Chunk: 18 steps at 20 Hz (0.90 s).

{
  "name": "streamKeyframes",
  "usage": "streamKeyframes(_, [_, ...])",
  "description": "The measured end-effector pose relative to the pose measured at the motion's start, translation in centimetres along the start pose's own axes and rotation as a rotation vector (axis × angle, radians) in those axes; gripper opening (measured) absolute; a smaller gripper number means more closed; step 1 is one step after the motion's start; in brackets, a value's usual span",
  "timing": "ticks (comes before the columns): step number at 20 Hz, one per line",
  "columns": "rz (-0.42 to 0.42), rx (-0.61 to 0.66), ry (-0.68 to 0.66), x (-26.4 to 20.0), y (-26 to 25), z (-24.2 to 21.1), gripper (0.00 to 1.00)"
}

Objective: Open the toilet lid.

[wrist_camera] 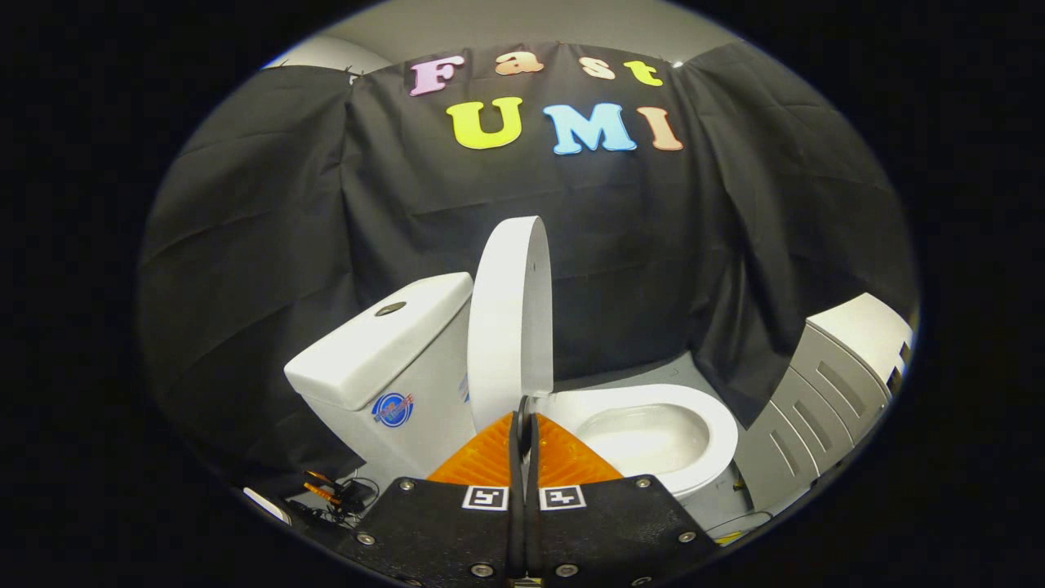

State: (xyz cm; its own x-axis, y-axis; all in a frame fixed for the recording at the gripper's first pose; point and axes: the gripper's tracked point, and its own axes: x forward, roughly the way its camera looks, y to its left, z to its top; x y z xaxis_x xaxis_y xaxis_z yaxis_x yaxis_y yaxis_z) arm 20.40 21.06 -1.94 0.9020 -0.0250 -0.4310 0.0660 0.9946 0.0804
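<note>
Gripper (523, 408) fingers pressing together on nothing, sitting just before upright toilet lid (510, 318), seat (653, 404) lying down.

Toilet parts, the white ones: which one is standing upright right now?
The lid: raised on edge between tank and seat, just beyond the closed gripper. The seat lies flat.

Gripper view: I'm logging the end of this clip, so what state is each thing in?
White plastic toilet lid: raised upright, near the cistern.
White toilet seat ring: down on the bowl.
White ceramic cistern: closed, button on top.
Hand-held gripper: fingers shut together, holding nothing.
</note>
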Motion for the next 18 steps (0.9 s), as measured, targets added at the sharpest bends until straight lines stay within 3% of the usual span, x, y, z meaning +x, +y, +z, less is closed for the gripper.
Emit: streamKeyframes(18, [0.147, -0.135, 0.012, 1.2, 7.6, -1.0, 0.0])
